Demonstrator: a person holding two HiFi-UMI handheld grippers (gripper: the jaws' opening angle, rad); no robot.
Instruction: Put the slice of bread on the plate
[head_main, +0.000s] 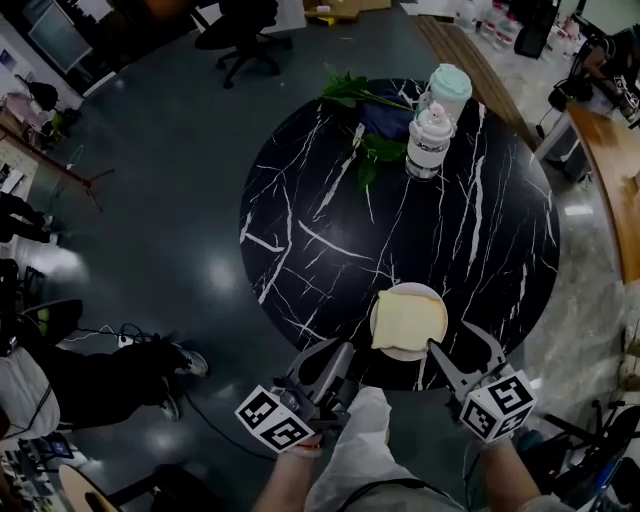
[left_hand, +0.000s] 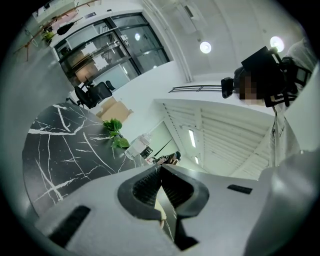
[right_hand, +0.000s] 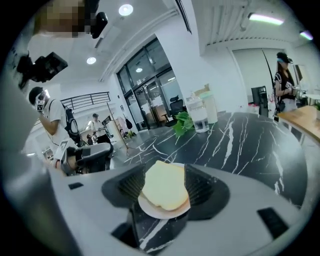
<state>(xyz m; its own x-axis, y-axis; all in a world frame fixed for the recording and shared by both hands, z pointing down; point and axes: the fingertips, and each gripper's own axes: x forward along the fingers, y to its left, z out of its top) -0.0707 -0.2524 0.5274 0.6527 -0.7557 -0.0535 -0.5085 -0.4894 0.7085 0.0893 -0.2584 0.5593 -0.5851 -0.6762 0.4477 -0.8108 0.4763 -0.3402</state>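
We hold the right tongs (head_main: 450, 337) at the lower right of the head view. Their jaws stand wide apart and grip nothing, and their own view shows the bread (head_main: 410, 320) between them, untouched. The bread lies flat on the plate (head_main: 404, 355) near the lower edge of the table (head_main: 320, 230). Our left tongs (head_main: 336, 352), at lower centre, are closed and empty.

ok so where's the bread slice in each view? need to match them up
Head view: slice of bread on the plate, lower centre, at the table's near edge.
Left gripper view: not clearly in it; only a pale sliver behind the shut fingers, cannot tell.
Right gripper view: centre, on the plate, between the open fingers, clear of them.
Shared landmark: green leaves on the table's far side.
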